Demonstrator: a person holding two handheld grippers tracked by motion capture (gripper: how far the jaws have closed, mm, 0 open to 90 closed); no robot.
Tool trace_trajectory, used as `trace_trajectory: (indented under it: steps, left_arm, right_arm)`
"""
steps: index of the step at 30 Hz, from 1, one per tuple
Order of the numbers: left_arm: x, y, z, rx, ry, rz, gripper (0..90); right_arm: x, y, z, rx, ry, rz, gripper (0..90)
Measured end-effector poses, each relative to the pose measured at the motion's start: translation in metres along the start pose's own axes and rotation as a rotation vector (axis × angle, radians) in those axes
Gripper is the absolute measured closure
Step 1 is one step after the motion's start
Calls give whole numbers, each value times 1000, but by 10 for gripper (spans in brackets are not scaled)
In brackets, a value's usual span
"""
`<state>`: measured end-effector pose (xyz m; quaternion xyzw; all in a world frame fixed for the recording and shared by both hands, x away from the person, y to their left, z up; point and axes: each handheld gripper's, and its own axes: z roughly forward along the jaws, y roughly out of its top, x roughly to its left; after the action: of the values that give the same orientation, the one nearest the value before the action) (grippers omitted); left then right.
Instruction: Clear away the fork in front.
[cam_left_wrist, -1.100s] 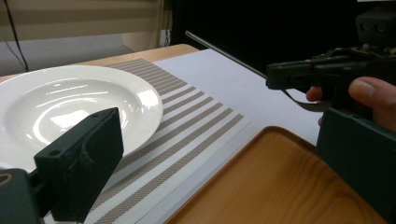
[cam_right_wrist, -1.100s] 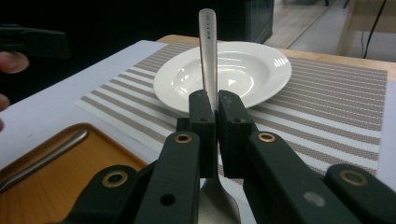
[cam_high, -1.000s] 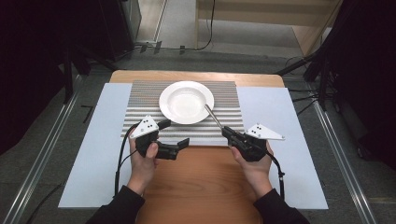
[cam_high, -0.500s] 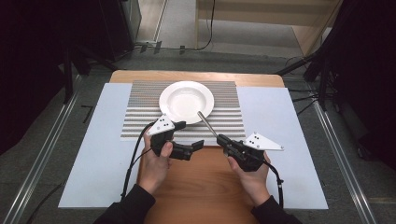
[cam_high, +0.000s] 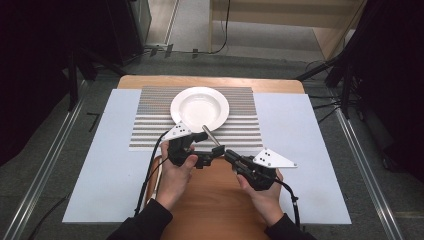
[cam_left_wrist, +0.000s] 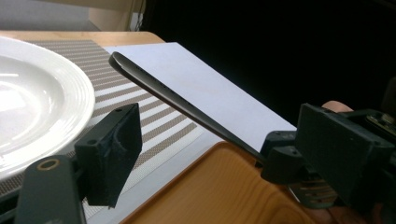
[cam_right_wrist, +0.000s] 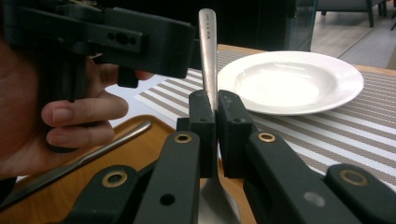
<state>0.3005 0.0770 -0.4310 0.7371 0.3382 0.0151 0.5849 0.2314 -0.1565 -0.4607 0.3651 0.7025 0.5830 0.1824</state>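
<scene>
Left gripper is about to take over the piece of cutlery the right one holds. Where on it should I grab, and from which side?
Grip the free handle between the right gripper and the tip. It juts out bare toward the plate. Bring the left gripper in broadside, jaws straddling the thin flat shaft; they have just been closing, nothing between them yet.

Both grippers drawn together; left gripper (cam_high: 212, 156) closing beside spoon handle (cam_high: 211, 136).

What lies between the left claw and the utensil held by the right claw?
Nothing: in the left gripper view, bare air separates the left claw from the utensil handle, clamped in the right claw.
</scene>
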Motion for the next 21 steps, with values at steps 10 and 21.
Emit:
trace_trajectory:
  steps: [10, 21]
  left_arm:
    - [2, 0, 0, -14, 18, -82, 392]
    - [9, -7, 0, -12, 27, -135, 588]
  right_arm:
    - [5, -3, 3, 4, -13, -19, 841]
    - [10, -4, 5, 13, -25, -40, 840]
